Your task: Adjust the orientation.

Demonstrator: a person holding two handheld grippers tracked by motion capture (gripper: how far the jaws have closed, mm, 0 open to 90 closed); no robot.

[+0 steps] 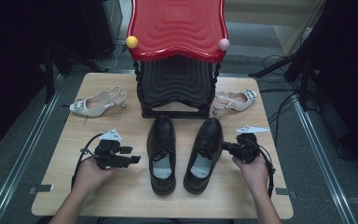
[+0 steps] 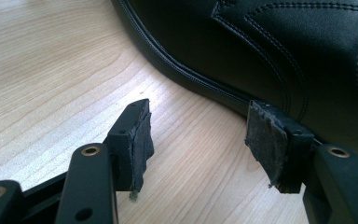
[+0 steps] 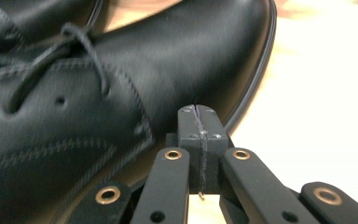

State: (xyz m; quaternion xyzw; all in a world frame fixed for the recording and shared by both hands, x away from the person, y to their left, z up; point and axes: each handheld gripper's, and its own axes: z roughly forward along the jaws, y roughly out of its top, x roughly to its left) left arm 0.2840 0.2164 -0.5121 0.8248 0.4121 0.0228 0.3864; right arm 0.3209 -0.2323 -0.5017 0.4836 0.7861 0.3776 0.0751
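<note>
Black shoes (image 1: 182, 154) between level hands: left tool (image 1: 129, 155) apart, right tool (image 1: 225, 146) together

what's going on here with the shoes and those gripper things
A person at a wooden table holds a gripper in each hand beside a pair of black dress shoes. The left gripper is open next to the left black shoe, not touching it. The right gripper is shut with nothing between its jaws, at the side of the right black shoe. Two pale heeled shoes lie by a red and black rack behind.
</note>
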